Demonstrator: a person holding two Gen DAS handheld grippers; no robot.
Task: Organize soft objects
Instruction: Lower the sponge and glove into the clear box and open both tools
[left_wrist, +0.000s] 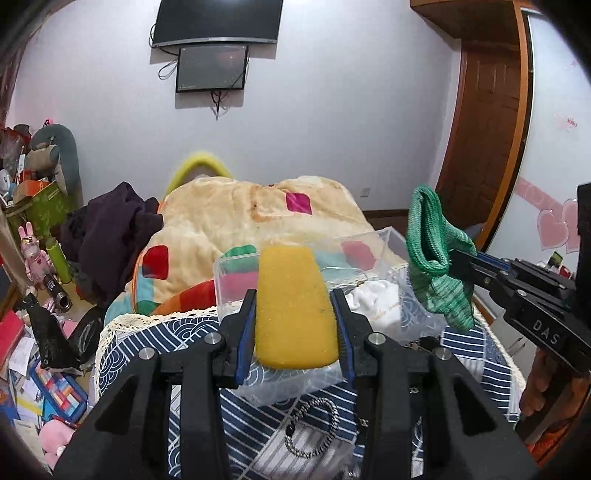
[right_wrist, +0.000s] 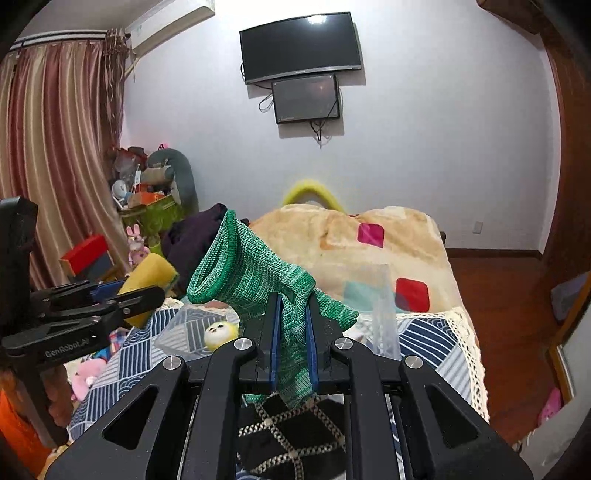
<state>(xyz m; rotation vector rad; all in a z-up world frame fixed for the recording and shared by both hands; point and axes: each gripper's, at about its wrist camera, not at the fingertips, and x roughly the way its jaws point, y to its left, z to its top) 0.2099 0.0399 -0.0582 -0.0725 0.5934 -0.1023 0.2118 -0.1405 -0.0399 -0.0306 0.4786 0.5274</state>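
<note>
Honestly, both loads looked risky. The left claw (left_wrist: 295, 317) squeezed the yellow sponge (left_wrist: 293, 306), held up just short of the clear bin (left_wrist: 391, 240) ahead; the right claw (right_wrist: 291, 332) pinched the green glove (right_wrist: 258, 273) by a fold — its cuff flopped free and could snag the bin's rim or slip out.

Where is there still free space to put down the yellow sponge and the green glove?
Free: the left part of the clear box, beside the white cloth. Also the patterned cloth left of the box. Crowded: the box's right part and the chain near the left gripper.
</note>
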